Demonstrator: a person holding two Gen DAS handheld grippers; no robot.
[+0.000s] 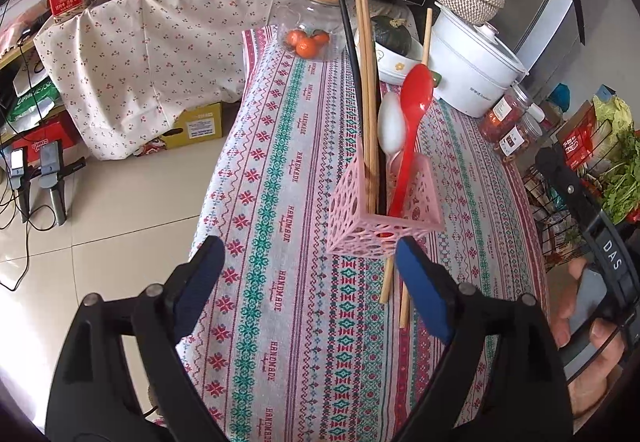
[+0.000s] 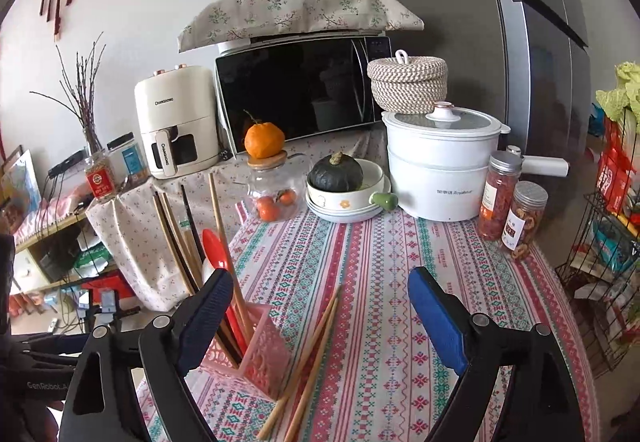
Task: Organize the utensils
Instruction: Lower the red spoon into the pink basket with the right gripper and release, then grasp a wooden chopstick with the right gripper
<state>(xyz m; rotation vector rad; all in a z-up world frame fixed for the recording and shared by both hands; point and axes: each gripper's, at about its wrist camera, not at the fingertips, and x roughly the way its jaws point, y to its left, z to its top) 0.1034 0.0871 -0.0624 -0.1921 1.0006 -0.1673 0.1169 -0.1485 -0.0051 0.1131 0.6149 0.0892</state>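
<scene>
A pink lattice holder stands on the patterned tablecloth. It holds a red spoon, a white spoon, wooden chopsticks and a black chopstick. Two loose wooden chopsticks lie on the cloth against its near side. My left gripper is open just short of the holder, with nothing between its pads. In the right wrist view the holder is at lower left and the loose chopsticks lie under my right gripper, which is wide open and empty.
A white cooker, two snack jars, a bowl holding a dark squash and a glass jar of oranges line the table's far end. A wire rack stands at the right. The table's left edge drops to the floor.
</scene>
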